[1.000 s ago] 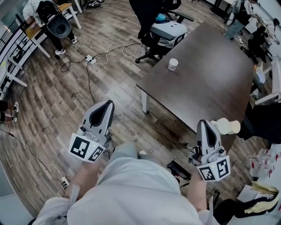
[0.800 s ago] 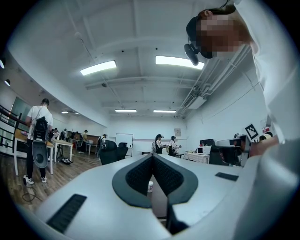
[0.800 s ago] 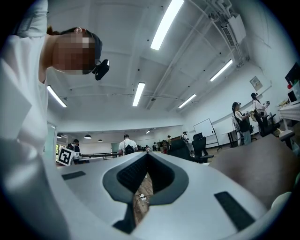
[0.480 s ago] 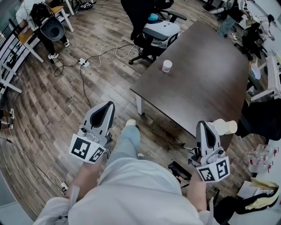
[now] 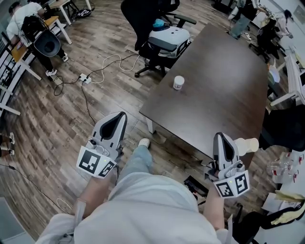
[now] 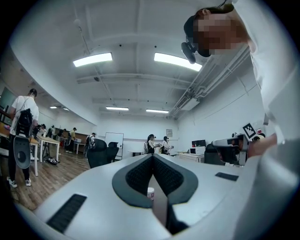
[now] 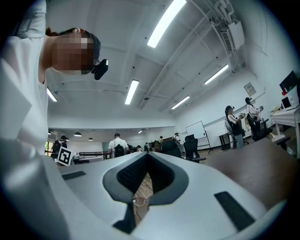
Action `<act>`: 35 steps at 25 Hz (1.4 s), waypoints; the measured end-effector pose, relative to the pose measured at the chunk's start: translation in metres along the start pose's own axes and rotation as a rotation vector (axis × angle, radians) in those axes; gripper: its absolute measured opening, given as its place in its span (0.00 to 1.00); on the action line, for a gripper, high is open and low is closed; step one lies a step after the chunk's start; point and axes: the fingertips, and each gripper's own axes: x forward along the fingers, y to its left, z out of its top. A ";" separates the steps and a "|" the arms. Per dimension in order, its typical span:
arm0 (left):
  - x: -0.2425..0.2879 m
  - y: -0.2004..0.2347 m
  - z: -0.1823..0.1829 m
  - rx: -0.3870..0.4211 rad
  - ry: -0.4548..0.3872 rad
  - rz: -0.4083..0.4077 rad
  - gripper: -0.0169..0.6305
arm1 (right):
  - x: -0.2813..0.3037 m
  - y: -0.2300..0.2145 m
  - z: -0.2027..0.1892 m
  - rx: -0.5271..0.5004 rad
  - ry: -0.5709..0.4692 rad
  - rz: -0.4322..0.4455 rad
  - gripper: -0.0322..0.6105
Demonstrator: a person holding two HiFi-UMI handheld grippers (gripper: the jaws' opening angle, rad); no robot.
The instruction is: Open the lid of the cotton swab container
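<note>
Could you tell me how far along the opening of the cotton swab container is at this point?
Nothing looks done yet: the cotton swab container stands on the dark table, apparently closed and untouched. In hand: nothing; the left gripper and right gripper are both shut, empty and well away from it. Left to do: reach it, steady it, open it.

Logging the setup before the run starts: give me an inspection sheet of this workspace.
Surface: dark table, mostly bare.
Job's things: cotton swab container, upright near the table's left edge, untouched.
Clutter: white cup, apparently on its side at the table's near corner.
Tools: left tool and right tool both shut, empty, well short of the container.
Cables: white cable and power strip on the wood floor.
Surroundings: office chair beside the table; people at desks beyond.
</note>
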 end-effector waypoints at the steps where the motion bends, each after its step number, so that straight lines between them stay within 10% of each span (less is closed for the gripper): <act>1: 0.008 0.007 0.000 0.005 0.001 -0.012 0.04 | 0.009 -0.002 -0.001 0.002 -0.001 -0.005 0.08; 35: 0.230 0.161 -0.023 -0.041 0.000 -0.369 0.04 | 0.196 -0.061 -0.020 -0.046 0.012 -0.273 0.08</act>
